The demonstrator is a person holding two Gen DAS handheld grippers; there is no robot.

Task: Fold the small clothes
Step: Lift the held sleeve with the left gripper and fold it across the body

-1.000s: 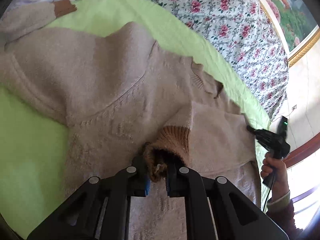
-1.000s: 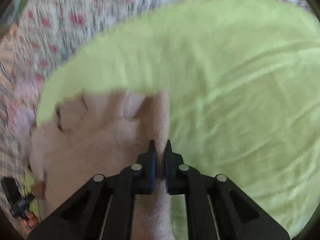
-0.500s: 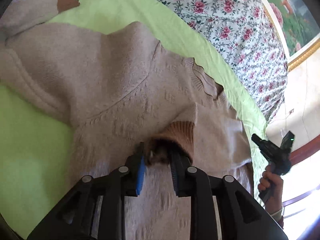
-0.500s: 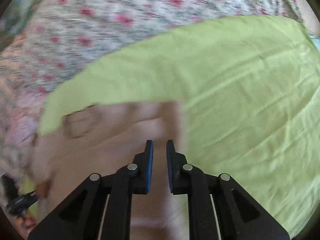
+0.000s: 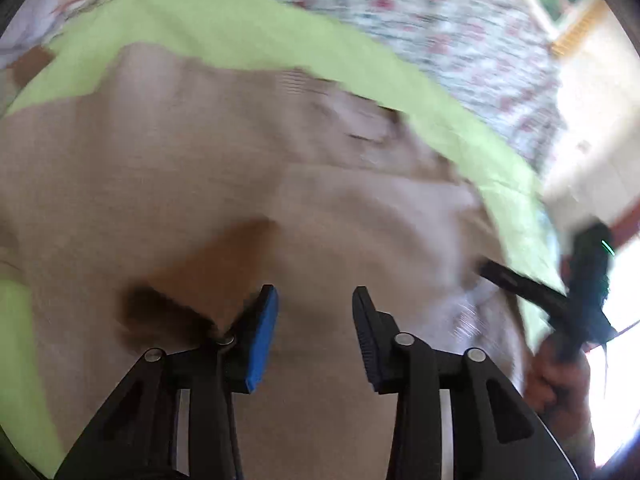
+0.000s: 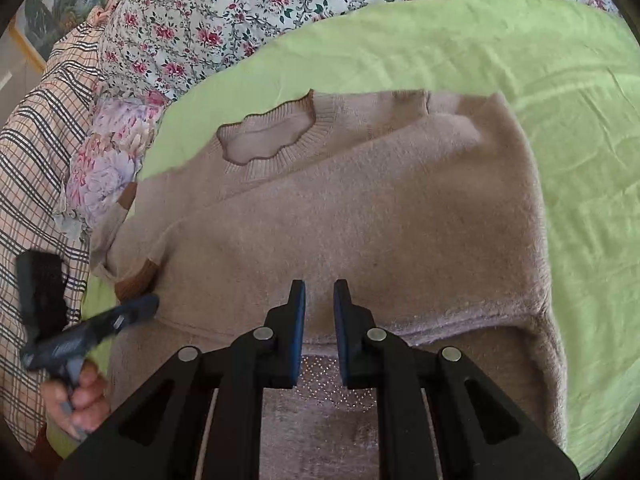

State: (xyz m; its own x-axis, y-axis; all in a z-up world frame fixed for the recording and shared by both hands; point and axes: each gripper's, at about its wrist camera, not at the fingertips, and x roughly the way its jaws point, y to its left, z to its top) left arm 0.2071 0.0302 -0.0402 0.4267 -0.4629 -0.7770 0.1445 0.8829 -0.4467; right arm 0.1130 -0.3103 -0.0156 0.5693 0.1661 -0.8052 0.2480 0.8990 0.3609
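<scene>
A beige knit sweater [image 6: 360,208] lies on a green sheet [image 6: 560,80], neck opening [image 6: 264,140] toward the far side. One sleeve is folded across the body, its brown cuff [image 6: 136,276] at the left edge. My right gripper [image 6: 319,300] hovers open and empty over the folded sleeve. The left wrist view is blurred: my left gripper [image 5: 314,312] is open and empty above the sweater [image 5: 200,160], with the brown cuff [image 5: 216,256] just left of it. The other sleeve's cuff [image 5: 28,64] lies at far left.
A floral bedspread [image 6: 240,8] lies beyond the green sheet, with a plaid cloth [image 6: 40,140] at left. The other hand-held gripper shows in each view, the right one [image 5: 560,300] and the left one [image 6: 80,328]. A picture frame [image 5: 576,28] stands at far right.
My left gripper opened and let go of the brown cuff, which now lies on the sweater body. My right gripper opened, released the sleeve fold and drew back.
</scene>
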